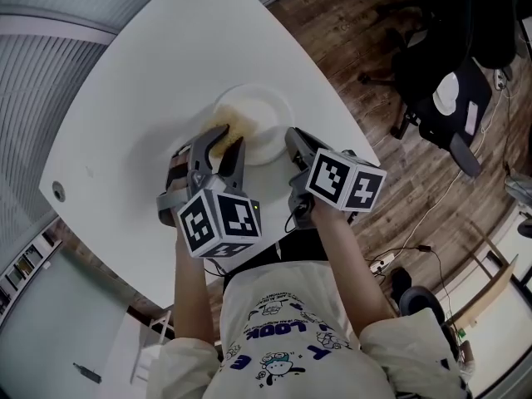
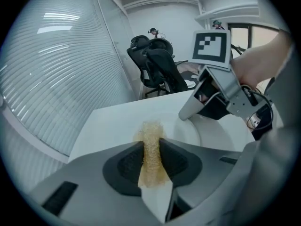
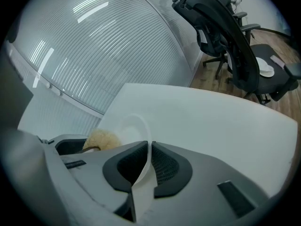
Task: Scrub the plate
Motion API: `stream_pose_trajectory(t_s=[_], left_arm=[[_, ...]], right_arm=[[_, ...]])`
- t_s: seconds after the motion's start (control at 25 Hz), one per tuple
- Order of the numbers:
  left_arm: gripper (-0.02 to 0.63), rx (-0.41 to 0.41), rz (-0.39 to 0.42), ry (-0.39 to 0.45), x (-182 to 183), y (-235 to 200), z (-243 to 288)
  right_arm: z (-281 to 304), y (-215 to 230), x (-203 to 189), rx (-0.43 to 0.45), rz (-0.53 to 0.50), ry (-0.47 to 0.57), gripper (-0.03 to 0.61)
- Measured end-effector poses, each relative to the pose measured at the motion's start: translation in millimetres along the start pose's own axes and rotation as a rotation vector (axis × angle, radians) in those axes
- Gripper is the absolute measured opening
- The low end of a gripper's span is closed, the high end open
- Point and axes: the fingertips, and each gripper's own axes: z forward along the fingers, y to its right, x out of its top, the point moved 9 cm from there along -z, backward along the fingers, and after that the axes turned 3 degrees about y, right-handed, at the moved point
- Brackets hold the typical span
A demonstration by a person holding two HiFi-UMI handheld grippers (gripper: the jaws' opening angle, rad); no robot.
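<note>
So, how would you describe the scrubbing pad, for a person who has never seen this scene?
Find the white table, then the round white plate near its edge. At the plate's left rim, the left tongs pinch a small pad; it is the only yellowish, fibrous thing among white and grey ones.

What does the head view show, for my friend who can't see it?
From above, the left gripper holds a yellow scrubber against a white plate while the right gripper pinches the plate's rim. The plate sits on a white table.
</note>
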Motion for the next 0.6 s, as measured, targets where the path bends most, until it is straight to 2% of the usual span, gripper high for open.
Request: stream_pose_trajectory(t_s=[0.16,0.32,0.6], left_arm=[[0.127,0.008,-0.082,0.028,6,-15,8],[0.127,0.011,-0.109,0.04,16,-21,17],[0.127,-0.046,-0.151,0.088,39,-14,36]], right_arm=[[0,0,0,0.004,-0.002,0.0,0.02],[1,0,0,0.007,-0.009,-0.003,0.02],[-1,0,0,0.008,-0.006,-0.004,0.02]])
